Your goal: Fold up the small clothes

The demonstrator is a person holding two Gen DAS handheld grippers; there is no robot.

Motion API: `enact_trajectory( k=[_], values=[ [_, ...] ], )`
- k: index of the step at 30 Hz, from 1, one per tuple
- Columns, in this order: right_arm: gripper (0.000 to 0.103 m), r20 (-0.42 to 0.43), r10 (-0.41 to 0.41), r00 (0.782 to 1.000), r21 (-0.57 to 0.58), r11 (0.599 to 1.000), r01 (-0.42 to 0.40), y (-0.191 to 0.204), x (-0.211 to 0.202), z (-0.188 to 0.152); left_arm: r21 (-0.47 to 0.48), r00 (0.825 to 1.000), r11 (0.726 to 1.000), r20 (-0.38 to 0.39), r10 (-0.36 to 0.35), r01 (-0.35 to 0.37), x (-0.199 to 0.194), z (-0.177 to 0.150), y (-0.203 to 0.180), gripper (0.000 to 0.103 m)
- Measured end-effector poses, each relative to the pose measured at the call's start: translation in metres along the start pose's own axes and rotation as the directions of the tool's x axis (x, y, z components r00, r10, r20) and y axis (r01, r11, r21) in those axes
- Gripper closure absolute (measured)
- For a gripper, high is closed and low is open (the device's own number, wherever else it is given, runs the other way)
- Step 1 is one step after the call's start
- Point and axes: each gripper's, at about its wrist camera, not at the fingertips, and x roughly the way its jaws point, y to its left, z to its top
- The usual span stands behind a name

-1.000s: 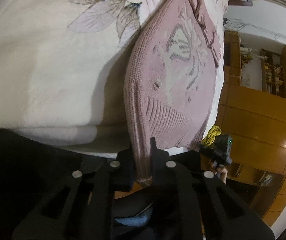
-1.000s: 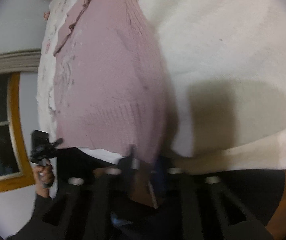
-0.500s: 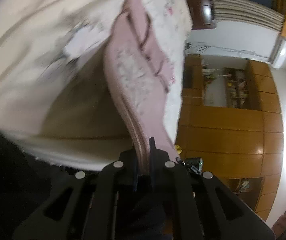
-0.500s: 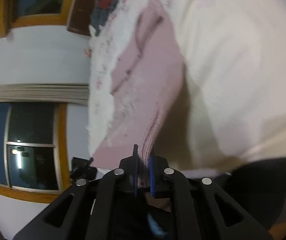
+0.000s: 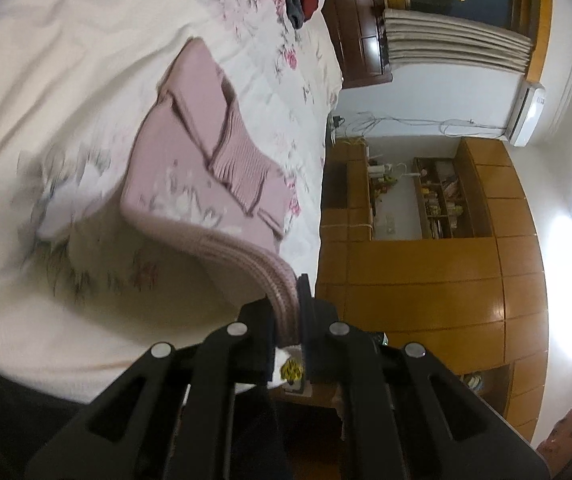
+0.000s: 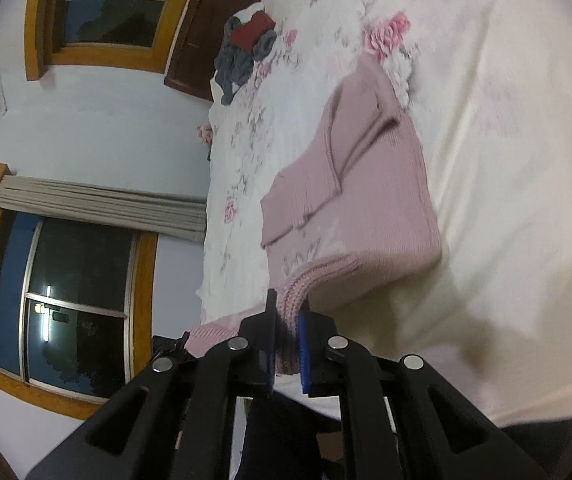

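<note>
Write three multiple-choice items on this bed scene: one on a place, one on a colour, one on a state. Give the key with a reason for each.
1. Where does the heap of grey and red clothes lie?
A. at the far end of the bed, beyond the sweater
B. on the floor
C. in the wooden shelf unit

2. What colour is the knit sweater?
A. navy
B. dusty pink
C. green

3. What is the state of the left gripper and right gripper?
A. both open, clear of the cloth
B. only the left shut
C. both shut on the sweater's ribbed hem

Key: 1 A, the heap sits on the floral bedspread past the sweater. 2 B, the knit is pink with a pale motif. 3 C, each wrist view shows ribbed pink edge pinched between the fingers.
</note>
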Motion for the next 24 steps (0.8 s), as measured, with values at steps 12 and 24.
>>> enact_trajectory(
  k=[12, 24],
  values=[
    [0.094, -0.002, -0.132, 0.991, -0.019, 0.991, 0.132, 0.000, 0.057, 0.098, -0.023, 0.992, 0.991, -0.005, 0.129, -0.129, 0.073, 0.120, 0.009, 0.096],
    [0.087, -0.093, -0.277, 0.956, 0.056, 0.958, 0.283, -0.060, 0.140, 0.177, -0.107, 0.959, 0.953, -0.055, 0.280, -0.284, 0.146, 0.199, 0.070, 0.084]
  ],
)
